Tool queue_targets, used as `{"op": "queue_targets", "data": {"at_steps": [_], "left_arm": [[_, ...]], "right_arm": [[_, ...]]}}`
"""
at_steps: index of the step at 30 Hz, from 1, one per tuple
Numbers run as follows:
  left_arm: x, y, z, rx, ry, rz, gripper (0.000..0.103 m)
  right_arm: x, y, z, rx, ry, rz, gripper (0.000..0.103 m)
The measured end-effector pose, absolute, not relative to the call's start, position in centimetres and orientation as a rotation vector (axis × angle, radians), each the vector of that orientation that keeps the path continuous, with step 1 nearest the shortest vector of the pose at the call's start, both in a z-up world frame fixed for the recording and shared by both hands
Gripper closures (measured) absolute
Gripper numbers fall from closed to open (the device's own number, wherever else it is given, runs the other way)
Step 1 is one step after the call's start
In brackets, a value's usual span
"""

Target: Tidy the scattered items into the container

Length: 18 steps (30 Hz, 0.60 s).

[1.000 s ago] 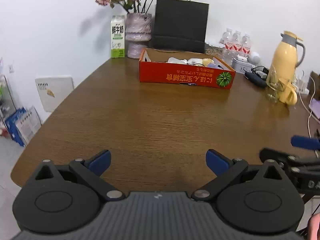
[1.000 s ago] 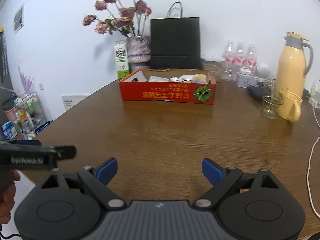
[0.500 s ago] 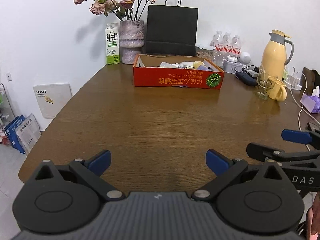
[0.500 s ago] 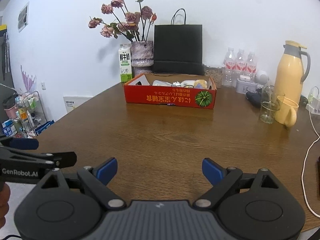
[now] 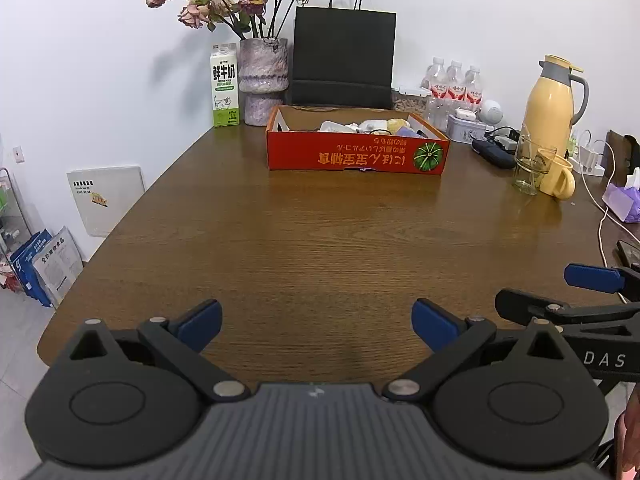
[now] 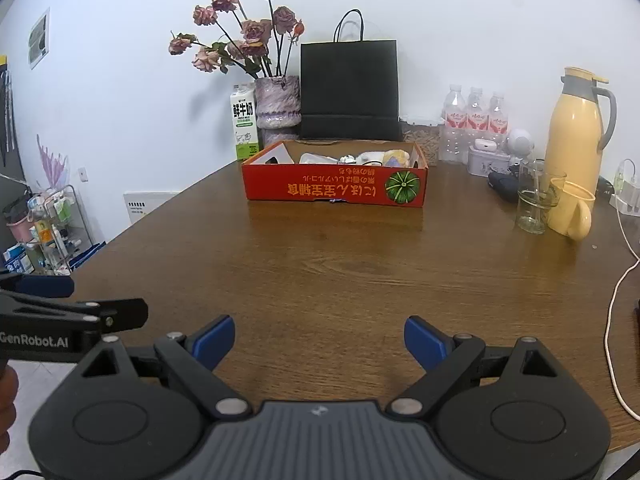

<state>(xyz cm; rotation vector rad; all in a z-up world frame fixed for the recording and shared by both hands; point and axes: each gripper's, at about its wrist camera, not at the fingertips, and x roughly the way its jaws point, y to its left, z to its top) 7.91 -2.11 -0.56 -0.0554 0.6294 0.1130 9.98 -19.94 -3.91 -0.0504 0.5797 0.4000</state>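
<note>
A red cardboard box [image 5: 356, 156] [image 6: 334, 188] stands at the far side of the brown table, with several small white, yellow and purple items lying inside it. My left gripper [image 5: 316, 326] hangs over the near table edge, open, with nothing between its blue pads. My right gripper [image 6: 319, 340] hovers beside it, also open and empty. In the left wrist view the right gripper's side [image 5: 592, 300] shows at the right edge. In the right wrist view the left gripper's side [image 6: 60, 308] shows at the left edge. Both are far from the box.
Behind the box stand a milk carton [image 5: 225, 85], a vase of dried roses [image 5: 263, 80] and a black paper bag [image 5: 344, 58]. At the right are water bottles [image 6: 476, 128], a yellow jug [image 6: 576, 136], a glass [image 6: 534, 208], a yellow mug [image 6: 570, 210] and a white cable [image 6: 616, 320].
Both views have tilted up a little over the last second, so the box and wall items sit lower in the pictures. Both grippers stay open and empty.
</note>
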Motion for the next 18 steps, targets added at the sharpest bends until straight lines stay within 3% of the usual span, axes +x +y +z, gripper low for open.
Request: {"op": "queue_targets", "data": {"at_steps": [18], "left_arm": [[8.03, -1.9, -0.84, -0.048, 0.634, 0.116, 0.0]], "right_arm": [[10.1, -20.17, -4.16, -0.045, 0.584, 0.397, 0.011]]}}
